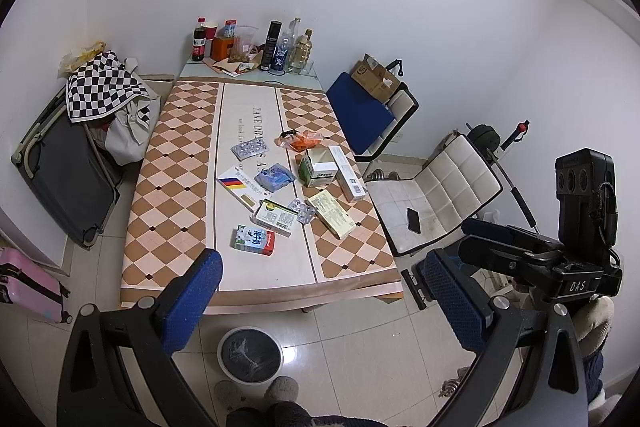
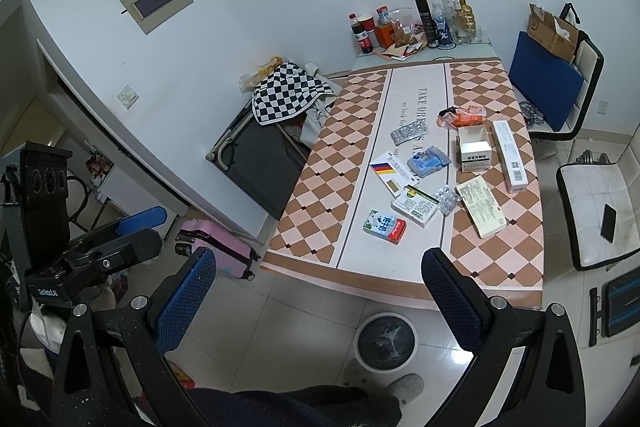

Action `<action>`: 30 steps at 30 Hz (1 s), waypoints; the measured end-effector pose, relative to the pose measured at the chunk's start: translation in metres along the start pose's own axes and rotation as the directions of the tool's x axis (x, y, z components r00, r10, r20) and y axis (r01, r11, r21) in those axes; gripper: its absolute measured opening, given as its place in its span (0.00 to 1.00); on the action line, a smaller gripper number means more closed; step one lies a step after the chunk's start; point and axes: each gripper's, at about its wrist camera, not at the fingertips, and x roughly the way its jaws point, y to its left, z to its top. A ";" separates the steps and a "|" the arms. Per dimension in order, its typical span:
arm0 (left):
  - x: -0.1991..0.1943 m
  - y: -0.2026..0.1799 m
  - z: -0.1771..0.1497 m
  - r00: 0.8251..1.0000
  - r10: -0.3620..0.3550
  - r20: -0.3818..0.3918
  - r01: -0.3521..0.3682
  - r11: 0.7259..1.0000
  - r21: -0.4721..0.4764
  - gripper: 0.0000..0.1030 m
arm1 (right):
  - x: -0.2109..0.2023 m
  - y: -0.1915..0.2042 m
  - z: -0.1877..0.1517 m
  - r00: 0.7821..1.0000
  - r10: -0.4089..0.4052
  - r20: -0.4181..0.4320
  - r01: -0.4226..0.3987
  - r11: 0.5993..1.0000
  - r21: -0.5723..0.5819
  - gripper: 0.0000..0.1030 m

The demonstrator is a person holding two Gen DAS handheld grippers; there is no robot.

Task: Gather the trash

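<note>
Left wrist view: we find the milk carton (image 1: 253, 239), nearest of the litter on the table (image 1: 168, 163), ahead of and beyond the left gripper (image 1: 320, 291), long axis crosswise. Both the left and right gripper (image 2: 320, 287) hang raised short of the table, jaws apart, empty; bin (image 1: 250, 353) below.

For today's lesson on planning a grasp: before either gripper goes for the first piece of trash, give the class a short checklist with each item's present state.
1. Left gripper open, holding nothing: ok.
2. Right gripper open, holding nothing: ok.
3. Bin on the floor at the table's near edge, open top: ok.
4. Nearest trash, the milk carton, unobstructed: ok.
5. Open green box emptied: cannot tell.
</note>
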 end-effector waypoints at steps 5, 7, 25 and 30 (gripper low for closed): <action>-0.001 0.001 0.000 1.000 -0.002 0.000 0.002 1.000 -0.001 1.00 | 0.000 -0.001 -0.001 1.000 -0.001 0.002 0.001 1.000 0.000 1.00; -0.001 0.000 0.000 1.000 -0.001 0.001 0.001 1.000 0.000 1.00 | 0.000 -0.002 -0.002 1.000 0.002 0.002 -0.002 1.000 0.001 1.00; -0.001 -0.001 -0.002 1.000 0.000 0.002 0.000 1.000 0.002 1.00 | 0.002 0.001 0.000 1.000 0.004 0.003 -0.004 1.000 -0.002 1.00; 0.000 -0.002 -0.002 1.000 -0.001 0.002 0.001 1.000 0.001 1.00 | 0.002 0.001 0.000 1.000 0.005 0.003 -0.005 1.000 -0.001 1.00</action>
